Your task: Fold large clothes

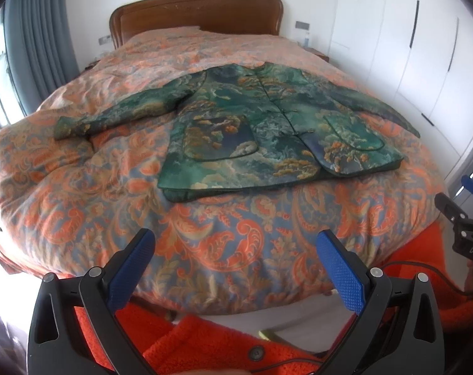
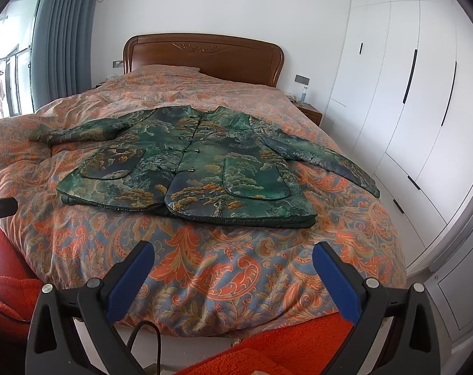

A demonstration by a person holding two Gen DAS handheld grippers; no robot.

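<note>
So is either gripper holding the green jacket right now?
No, the jacket lies flat on the bed, with the left gripper and right gripper both open short of it.

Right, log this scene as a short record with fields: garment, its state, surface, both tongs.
garment: green patterned jacket
state: spread flat, front up, fastened down the middle, both sleeves out to the sides, unfolded
surface: bed with orange paisley duvet
left tongs: open, empty, at the foot of the bed, short of the jacket
right tongs: open, empty, also short of the hem
background: wooden headboard, white wardrobe
</note>
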